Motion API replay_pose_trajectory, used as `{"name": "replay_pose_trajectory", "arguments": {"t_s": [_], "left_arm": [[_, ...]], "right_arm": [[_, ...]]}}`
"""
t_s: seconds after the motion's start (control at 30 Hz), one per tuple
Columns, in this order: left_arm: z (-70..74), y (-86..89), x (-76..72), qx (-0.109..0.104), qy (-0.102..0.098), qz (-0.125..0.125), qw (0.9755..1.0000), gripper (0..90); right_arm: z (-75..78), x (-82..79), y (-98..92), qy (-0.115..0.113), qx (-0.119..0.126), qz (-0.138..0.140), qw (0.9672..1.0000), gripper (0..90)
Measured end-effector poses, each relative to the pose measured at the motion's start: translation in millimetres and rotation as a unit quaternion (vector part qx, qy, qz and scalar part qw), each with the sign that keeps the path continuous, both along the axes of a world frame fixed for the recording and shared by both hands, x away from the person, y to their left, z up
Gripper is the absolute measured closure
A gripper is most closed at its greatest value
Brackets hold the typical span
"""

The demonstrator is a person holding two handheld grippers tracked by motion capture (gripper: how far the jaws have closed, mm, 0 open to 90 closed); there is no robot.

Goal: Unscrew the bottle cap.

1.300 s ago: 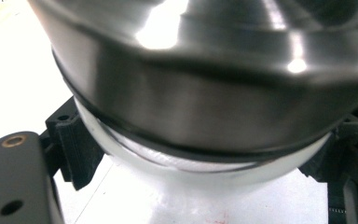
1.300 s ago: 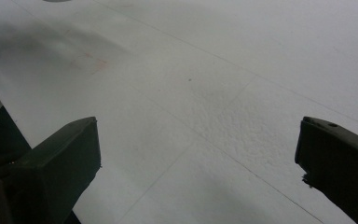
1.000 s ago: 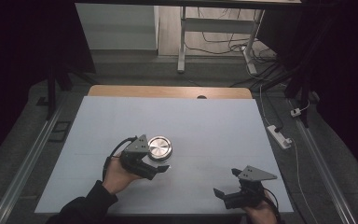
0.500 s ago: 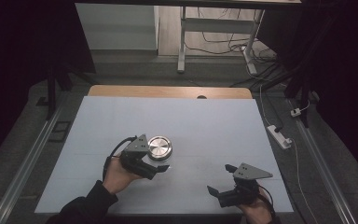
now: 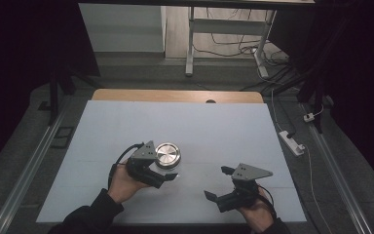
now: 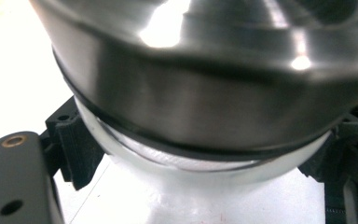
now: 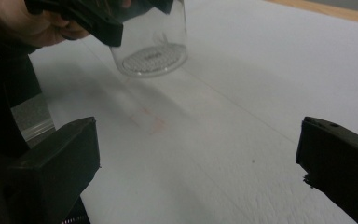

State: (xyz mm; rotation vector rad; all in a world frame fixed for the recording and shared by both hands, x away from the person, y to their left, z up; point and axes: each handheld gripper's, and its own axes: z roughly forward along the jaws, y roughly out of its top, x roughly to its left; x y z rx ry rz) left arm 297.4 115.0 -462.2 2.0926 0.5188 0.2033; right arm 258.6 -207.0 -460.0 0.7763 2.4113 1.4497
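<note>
A white sheet covers the counter [image 5: 214, 126], leaving a wooden strip bare along the 12 o'clock edge. A clear jar [image 5: 167, 157] with a metal lid stands left of centre, toward 7 o'clock.

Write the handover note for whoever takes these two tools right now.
Left tool: shut on the clear jar, holding it by the glass just under its metal lid, upright on the white table.
Right tool: open, holds nothing, off to the jar's right above the table.
Done: jar gripped.
Left: the lid is on; the right tool looks free to take it.
</note>
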Motion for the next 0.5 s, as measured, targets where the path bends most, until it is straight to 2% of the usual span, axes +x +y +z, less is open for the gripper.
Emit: {"name": "replay_pose_trajectory", "arguments": {"t_s": [0.17,0.37,0.5], "left_arm": [[-0.9,-1.6,-0.1,0.003,0.001,-0.002,1.0,15.5],[-0.8,-1.8,-0.2,0.003,0.0,-0.001,1.0,15.5],[-1.0,-2.2,-0.4,0.003,0.0,-0.001,1.0,15.5]], "right_arm": [[5.5,3.8,8.4,0.009,0.001,0.001,1.0,0.0],[12.7,7.4,21.6,0.003,-0.005,0.001,1.0,0.0],[20.0,11.4,34.5,-0.002,-0.007,0.012,0.9999,0.0]]}}
